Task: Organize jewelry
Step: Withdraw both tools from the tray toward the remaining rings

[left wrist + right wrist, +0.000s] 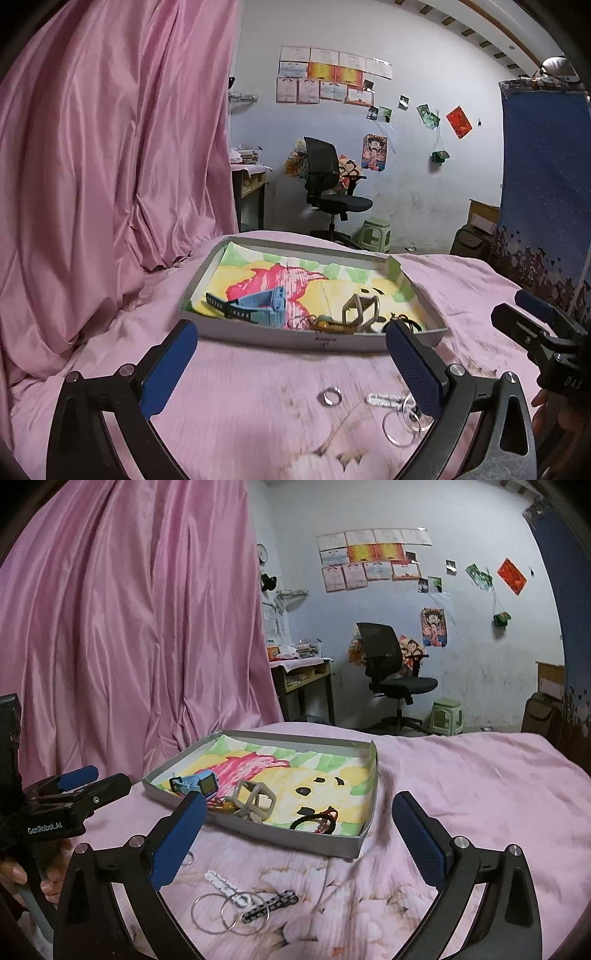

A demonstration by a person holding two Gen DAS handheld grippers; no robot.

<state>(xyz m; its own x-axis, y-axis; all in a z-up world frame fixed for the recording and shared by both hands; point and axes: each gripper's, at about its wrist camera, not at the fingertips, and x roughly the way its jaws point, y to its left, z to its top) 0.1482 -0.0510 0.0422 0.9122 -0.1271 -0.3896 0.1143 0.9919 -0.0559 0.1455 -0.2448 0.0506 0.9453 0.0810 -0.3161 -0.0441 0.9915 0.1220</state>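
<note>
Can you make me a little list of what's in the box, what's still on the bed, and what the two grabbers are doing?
surface: pink bedsheet
box: grey tray, colourful drawing inside
in box: blue watch, beige cube frame, dark bracelet
on bed: silver ring, wire hoops, clear clip, black patterned clip
left gripper: open, empty
right gripper: open, empty

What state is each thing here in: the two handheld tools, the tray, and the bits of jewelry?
Left tool: open, holding nothing.
Right tool: open, holding nothing.
Tray: lidless, on the bed.
Blue watch: lying in the tray.
Dark bracelet: lying in the tray.
Silver ring: loose on the bed.
Clear hoops: loose on the bed.
</note>
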